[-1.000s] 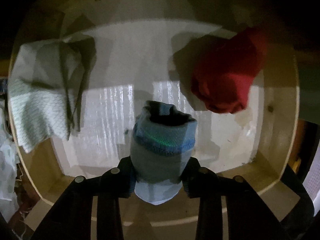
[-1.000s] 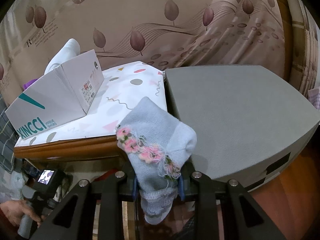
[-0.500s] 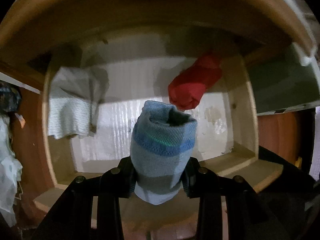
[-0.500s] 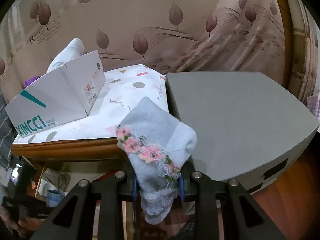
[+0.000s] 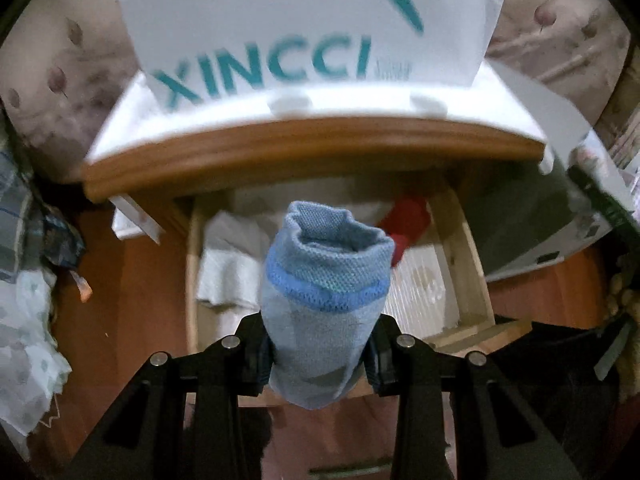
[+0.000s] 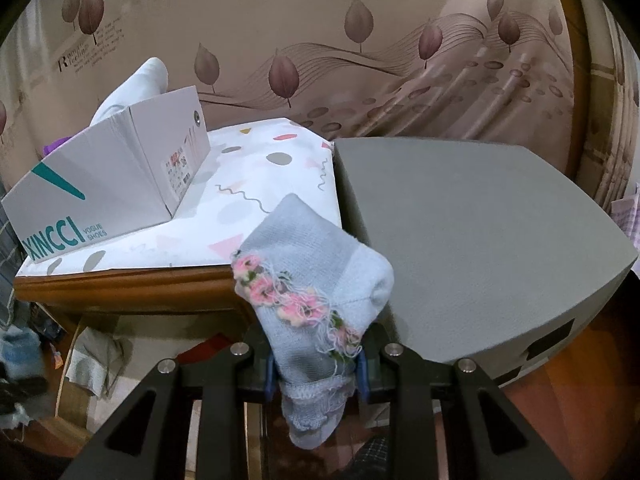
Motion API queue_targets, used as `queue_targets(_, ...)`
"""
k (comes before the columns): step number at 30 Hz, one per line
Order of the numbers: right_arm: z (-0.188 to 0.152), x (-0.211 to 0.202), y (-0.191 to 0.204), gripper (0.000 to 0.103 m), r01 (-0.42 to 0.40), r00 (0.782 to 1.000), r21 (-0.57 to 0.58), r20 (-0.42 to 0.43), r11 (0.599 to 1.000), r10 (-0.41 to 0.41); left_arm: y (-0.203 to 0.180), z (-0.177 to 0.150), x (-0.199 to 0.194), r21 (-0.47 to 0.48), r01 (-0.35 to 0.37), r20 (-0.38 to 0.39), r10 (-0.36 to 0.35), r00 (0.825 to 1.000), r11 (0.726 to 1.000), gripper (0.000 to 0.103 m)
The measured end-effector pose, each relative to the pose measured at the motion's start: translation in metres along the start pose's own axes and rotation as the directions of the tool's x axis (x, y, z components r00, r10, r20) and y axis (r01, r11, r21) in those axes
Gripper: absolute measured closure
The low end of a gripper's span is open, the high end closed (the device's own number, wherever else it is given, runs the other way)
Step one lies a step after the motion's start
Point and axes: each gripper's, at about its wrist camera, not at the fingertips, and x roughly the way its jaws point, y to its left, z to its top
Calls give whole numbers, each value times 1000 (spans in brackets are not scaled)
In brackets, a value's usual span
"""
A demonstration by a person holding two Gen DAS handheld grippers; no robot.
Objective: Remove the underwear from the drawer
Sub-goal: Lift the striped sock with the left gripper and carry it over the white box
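Left gripper (image 5: 320,354): jaws set narrow, pads pressed on both sides of a rolled blue sock (image 5: 326,304) with a darker blue band; the open cuff stands up and forward from the fingers, the lower end hangs out below them. Held item is clear of the drawer (image 5: 466,264), which lies open beyond and beneath the gripper. Drawer contents, ahead of the fingers: a white folded cloth (image 5: 228,276) to the left of the held sock, a red garment (image 5: 406,220) to the right and farther back, partly hidden behind the sock. Above the drawer, farther ahead: the wooden edge of a cabinet top (image 5: 304,148) under a patterned white cover, with a white shoe box (image 5: 304,28) lettered XINCCI standing on it. Right gripper (image 6: 316,368): jaws likewise narrow, clamped on a pale grey-blue sock (image 6: 312,276) trimmed with pink flowers; the toe and heel rise forward from the fingers, the lace cuff droops below them. Ahead and left of this gripper: the same shoe box (image 6: 104,184) on the patterned cover (image 6: 256,184). Ahead and right: a large grey box (image 6: 472,232) just beside the cabinet. Below left of the fingers: part of the open drawer (image 6: 66,360) with the white cloth (image 6: 94,360) in it. At the far left edge, blurred, the blue sock (image 6: 20,350).
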Motion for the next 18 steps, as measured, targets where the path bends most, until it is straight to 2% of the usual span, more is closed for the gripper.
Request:
queue_targets(6,-1,1,4,74,9,1000,-21,-2,1000,-9,14,18,-49,2,-13,107,12,994,1000,70)
queue_targets(12,-2,1,6,74,7,1000,-25,-6,1000,-7,22,51,-110,9,-31,222,28,975,999,70)
queue_targets(18,-2,0,5,74,6,1000,-16,-4,1000,-7,37,90,-143,-15,-39,292,41,956,999,70)
